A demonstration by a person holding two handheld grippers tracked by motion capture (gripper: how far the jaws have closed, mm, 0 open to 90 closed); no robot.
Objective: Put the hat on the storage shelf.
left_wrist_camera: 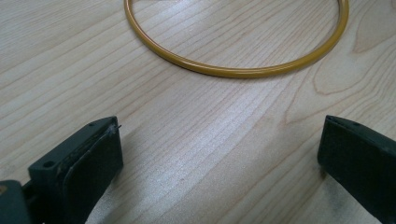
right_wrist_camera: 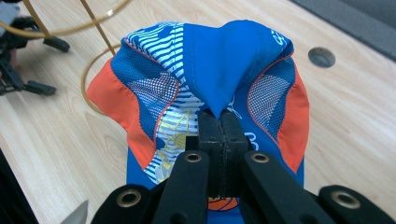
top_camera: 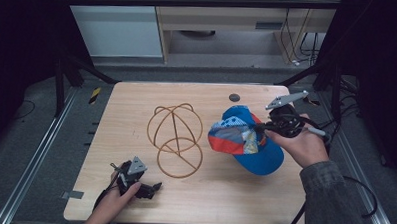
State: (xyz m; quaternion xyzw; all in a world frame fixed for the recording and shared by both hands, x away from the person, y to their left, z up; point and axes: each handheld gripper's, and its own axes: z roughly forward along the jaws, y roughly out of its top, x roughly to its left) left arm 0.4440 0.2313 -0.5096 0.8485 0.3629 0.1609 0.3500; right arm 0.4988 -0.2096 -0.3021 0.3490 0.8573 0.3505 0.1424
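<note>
My right gripper [top_camera: 260, 128] has its jaws pinched together on a fold of blue cloth at the crown of the cap [top_camera: 245, 141], and in the right gripper view the fabric puckers up into a little peak just where the two black pads meet. The cap [right_wrist_camera: 205, 88] is blue with orange side panels, mesh patches and a striped white print. In the high view it hangs from my grip over the right part of the table [top_camera: 137, 100], brim pointing toward me, its underside close to the wood; whether it touches the board I cannot tell. My right hand [top_camera: 300, 143] wraps the gripper's body from the right side.

Just left of the cap sits the wire frame [top_camera: 175, 138], a yellow-brown thing of rounded loops with a flat ring at its near end, resting on the wood in the middle of the table. The cap's left edge is just beside it, apart from it.

My left gripper [top_camera: 154, 188] is low at the near left of the table, held in my left hand [top_camera: 114, 201], jaws spread wide with nothing between them. In the left gripper view the two black pads stand well apart over bare wood, and the ring [left_wrist_camera: 243, 70] curves across ahead of them, not touching either pad.
</note>
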